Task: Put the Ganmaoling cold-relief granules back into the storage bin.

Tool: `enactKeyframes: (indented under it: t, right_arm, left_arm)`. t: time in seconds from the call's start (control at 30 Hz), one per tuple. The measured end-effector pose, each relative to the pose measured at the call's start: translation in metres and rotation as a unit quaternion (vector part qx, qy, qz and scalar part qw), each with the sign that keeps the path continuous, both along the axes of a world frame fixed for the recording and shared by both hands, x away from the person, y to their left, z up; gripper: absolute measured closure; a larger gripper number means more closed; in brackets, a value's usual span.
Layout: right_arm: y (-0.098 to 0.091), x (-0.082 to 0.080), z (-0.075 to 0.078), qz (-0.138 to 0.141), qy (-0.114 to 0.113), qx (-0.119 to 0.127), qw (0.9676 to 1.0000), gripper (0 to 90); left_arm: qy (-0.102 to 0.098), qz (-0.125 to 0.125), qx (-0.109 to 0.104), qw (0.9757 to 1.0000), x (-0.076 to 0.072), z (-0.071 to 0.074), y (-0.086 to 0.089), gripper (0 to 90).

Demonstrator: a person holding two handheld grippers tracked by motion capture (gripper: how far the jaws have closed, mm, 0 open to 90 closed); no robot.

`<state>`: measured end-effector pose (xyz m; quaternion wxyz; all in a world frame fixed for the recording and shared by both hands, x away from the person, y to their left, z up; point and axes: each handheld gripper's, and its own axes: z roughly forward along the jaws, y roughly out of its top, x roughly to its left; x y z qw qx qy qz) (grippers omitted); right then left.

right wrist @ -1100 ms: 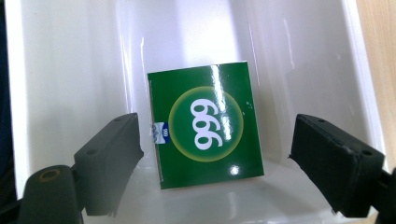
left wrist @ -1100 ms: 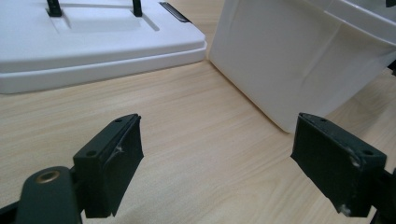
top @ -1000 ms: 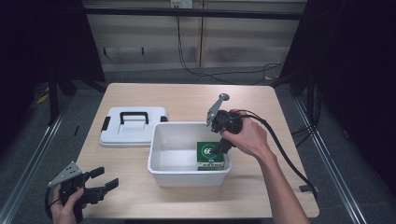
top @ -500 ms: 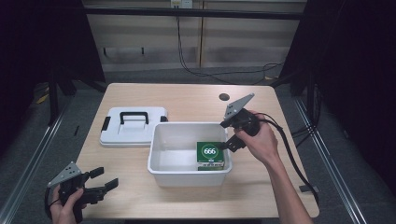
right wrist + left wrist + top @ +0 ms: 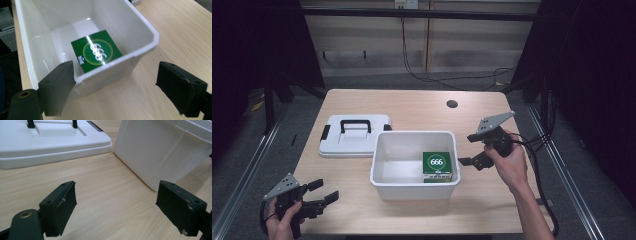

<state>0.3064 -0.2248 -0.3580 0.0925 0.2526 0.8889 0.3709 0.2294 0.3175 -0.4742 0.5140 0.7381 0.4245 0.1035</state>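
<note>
A white plastic bin [image 5: 384,162] stands in the middle of the wooden table. Inside it, at its right end, lies a green box [image 5: 437,166] printed with "666". My right gripper [image 5: 467,149] hovers just off the bin's right wall, open and holding nothing. In the right gripper view its open jaws [image 5: 115,85] frame the bin's rim [image 5: 150,32], with the green box [image 5: 96,51] beyond. My left gripper [image 5: 326,191] is low at the table's front left corner, open and empty. The left gripper view looks past its gripper [image 5: 116,202] toward the bin wall [image 5: 160,152].
A white lid [image 5: 354,134] with a black handle lies flat just left of and behind the bin, its edge [image 5: 50,142] in the left gripper view. A small round hole [image 5: 452,104] marks the table's far side. Cables trail off the right edge.
My right gripper has drawn back from over the green box to the right, outside the bin wall. The box stays in the bin. The left gripper has not moved.
</note>
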Motion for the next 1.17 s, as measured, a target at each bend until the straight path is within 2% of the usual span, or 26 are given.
enactKeyframes:
  t: [0.07, 0.1, 0.13, 0.2, 0.33, 0.6, 0.73, 0.8, 0.87, 0.93, 1.0, 1.03, 1.17]
  right_arm:
    - [-0.006, -0.005, -0.004, -0.010, 0.006, 0.003, 0.9999, 14.4]
    - [-0.009, -0.008, -0.005, -0.010, 0.011, -0.004, 0.9999, 14.4]
    - [-0.013, -0.011, -0.005, -0.013, 0.010, -0.005, 0.9999, 14.4]
    - [-0.022, -0.016, -0.004, -0.021, 0.004, 0.011, 0.9997, 14.4]
    - [-0.041, -0.028, -0.008, -0.051, -0.007, 0.014, 0.9986, 14.3]
    - [-0.065, -0.042, -0.038, -0.071, -0.002, 0.028, 0.9971, 13.8]
    - [-0.076, -0.051, -0.046, -0.081, 0.004, 0.031, 0.9962, 13.6]
    - [-0.083, -0.056, -0.050, -0.096, 0.003, 0.034, 0.9948, 13.6]
    - [-0.089, -0.061, -0.057, -0.109, -0.005, 0.036, 0.9934, 13.4]
    - [-0.095, -0.064, -0.065, -0.114, 0.005, 0.046, 0.9925, 13.7]
    - [-0.099, -0.066, -0.071, -0.130, 0.002, 0.051, 0.9902, 13.6]
    - [-0.101, -0.067, -0.073, -0.133, 0.003, 0.053, 0.9897, 13.6]
    - [-0.108, -0.069, -0.084, -0.152, 0.000, 0.083, 0.9849, 13.5]
  left_arm:
    - [0.000, -0.001, 0.006, 1.0000, 0.000, 0.000, -0.001, 15.9]
    - [0.001, 0.000, 0.006, 1.0000, 0.000, 0.000, -0.001, 15.9]
    - [-0.001, 0.000, 0.008, 1.0000, 0.000, 0.000, -0.001, 15.9]
    - [-0.001, 0.005, 0.005, 1.0000, 0.000, 0.000, -0.001, 15.9]
    - [-0.001, 0.004, 0.005, 1.0000, 0.000, 0.000, 0.000, 15.8]
    - [0.001, 0.007, 0.007, 1.0000, 0.000, -0.001, 0.001, 15.8]
    - [0.006, 0.010, 0.006, 0.9999, 0.001, -0.002, 0.000, 15.8]
    - [-0.006, 0.006, 0.032, 0.9995, -0.001, 0.001, -0.002, 15.8]
    - [-0.009, 0.003, 0.031, 0.9995, -0.001, 0.002, -0.003, 15.8]
    - [-0.004, 0.006, 0.030, 0.9995, 0.000, 0.001, -0.002, 15.8]
    - [-0.002, 0.010, 0.017, 0.9998, 0.000, 0.000, 0.000, 15.9]
    - [-0.004, 0.014, 0.019, 0.9997, 0.000, 0.000, 0.002, 15.8]
    - [-0.004, 0.011, 0.018, 0.9998, -0.001, 0.000, 0.001, 15.8]
